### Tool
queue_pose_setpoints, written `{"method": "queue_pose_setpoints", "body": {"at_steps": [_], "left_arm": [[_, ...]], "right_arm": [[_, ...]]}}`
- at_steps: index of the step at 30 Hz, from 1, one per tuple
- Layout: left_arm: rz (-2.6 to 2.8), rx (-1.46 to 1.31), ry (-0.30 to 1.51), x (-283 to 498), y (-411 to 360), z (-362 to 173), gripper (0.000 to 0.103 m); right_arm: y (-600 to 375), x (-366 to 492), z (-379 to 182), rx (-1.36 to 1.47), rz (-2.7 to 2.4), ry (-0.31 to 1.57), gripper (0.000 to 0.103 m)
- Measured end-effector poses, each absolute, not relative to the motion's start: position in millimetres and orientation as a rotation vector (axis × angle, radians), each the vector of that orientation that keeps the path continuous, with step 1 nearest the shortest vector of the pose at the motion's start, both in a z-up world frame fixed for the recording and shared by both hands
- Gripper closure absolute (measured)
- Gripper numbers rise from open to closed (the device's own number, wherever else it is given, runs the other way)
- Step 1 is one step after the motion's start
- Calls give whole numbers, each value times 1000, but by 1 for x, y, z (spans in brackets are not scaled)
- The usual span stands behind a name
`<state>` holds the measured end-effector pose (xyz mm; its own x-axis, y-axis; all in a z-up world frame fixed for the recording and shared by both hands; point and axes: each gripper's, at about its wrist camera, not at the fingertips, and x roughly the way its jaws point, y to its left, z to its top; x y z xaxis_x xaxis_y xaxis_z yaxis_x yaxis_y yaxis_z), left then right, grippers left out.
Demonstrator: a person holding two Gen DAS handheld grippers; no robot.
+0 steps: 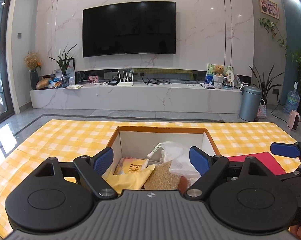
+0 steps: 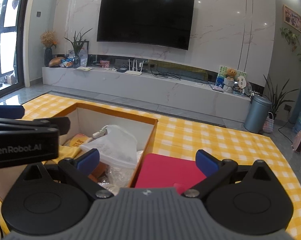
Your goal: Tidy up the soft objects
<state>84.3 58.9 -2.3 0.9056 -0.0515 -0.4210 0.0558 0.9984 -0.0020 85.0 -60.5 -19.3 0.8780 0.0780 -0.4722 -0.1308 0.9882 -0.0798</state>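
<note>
While box (image 1: 211, 140) holds most soft items, red cloth (image 2: 166, 170) waits outside on counter (image 1: 70, 138); left claw (image 1: 151, 160), right claw (image 2: 147, 160) both spread, empty.

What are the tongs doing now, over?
Left tongs open, over box. Right tongs open, empty, above red cloth beside it. Nothing blocking.

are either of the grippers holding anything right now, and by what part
Nothing is held. The left gripper is open above the box, and the right gripper is open over the red pad.
</note>
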Motion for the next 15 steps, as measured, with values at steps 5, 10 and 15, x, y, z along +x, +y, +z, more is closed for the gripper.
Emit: {"method": "queue_pose_setpoints", "body": {"at_steps": [5,10,15], "left_arm": [[-50,19,435,84,57,-4,3],[-29,5,448,87,56,-6,3],[-9,-16,463,88,59,-7,3]], "right_arm": [[-61,85,-20,-102,120,488,3],[-62,84,-20,-83,131,485,3],[-64,81,-20,-63,142,477,3]]}}
